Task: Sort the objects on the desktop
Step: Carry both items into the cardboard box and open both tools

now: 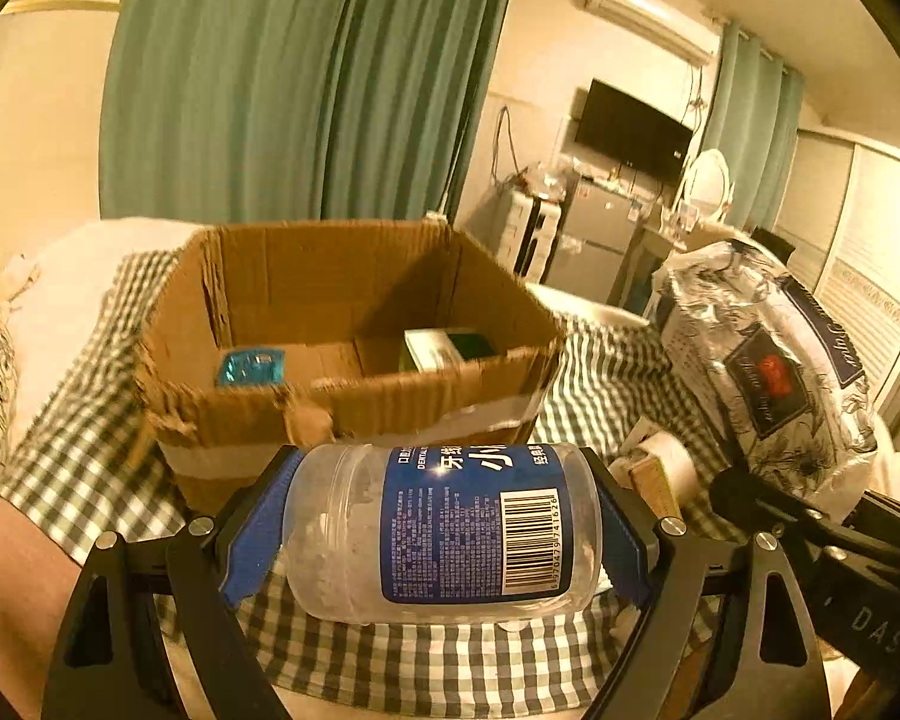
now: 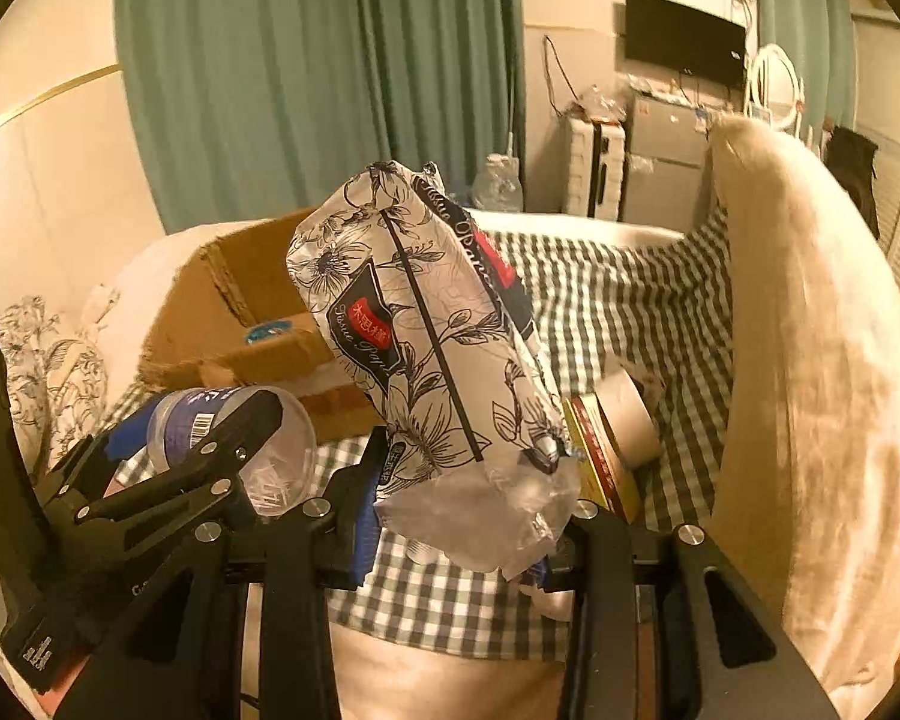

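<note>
Floss-pick jar [image 1: 444,534] sits sideways in my left gripper [image 1: 441,531], both blue pads pressed on its two ends, raised just in front of the cardboard box's [image 1: 354,408] near wall, I judge so it can clear that wall. My right gripper [image 2: 462,516] is clamped on the bottom end of the tissue pack [image 2: 426,324], holding it upright beside the box's right corner. A teal packet [image 1: 251,365] and a green-white carton [image 1: 444,348] already lie inside the box.
</note>
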{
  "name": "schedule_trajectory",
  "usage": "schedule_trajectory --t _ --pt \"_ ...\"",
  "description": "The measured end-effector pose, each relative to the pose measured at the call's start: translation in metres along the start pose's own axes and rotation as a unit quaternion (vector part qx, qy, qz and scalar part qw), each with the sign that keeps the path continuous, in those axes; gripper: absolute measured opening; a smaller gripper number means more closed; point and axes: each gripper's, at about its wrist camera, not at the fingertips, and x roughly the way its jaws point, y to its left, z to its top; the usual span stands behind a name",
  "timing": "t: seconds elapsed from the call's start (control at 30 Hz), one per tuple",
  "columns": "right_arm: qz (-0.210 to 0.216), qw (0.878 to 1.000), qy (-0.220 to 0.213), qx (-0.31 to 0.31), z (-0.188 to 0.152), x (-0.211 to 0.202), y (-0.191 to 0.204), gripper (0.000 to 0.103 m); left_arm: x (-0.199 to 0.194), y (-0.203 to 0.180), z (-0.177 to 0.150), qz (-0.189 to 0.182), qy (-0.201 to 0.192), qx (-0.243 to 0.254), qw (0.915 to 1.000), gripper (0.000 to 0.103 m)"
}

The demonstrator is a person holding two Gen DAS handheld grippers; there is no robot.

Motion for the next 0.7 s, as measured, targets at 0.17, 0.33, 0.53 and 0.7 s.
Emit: schedule_trajectory --t 0.17,0.33,0.53,0.7 --pt "0.003 1.000 -0.012 -0.017 0.006 -0.012 0.018 0.037 -0.017 0.004 0.013 -0.001 -0.015 -0.005 0.9999 0.089" --pt "0.005 0.999 -0.023 -0.028 0.017 -0.019 0.030 0.037 -0.025 0.012 0.029 -0.010 -0.016 -0.022 0.9996 0.089" --pt "0.015 0.999 -0.035 -0.039 0.033 -0.020 0.039 0.037 -0.033 0.019 0.048 0.001 -0.037 -0.008 0.9993 0.089" --pt "0.024 0.998 -0.044 -0.050 0.055 -0.010 0.047 0.037 -0.029 0.033 0.060 0.019 -0.043 -0.005 0.9989 0.089"
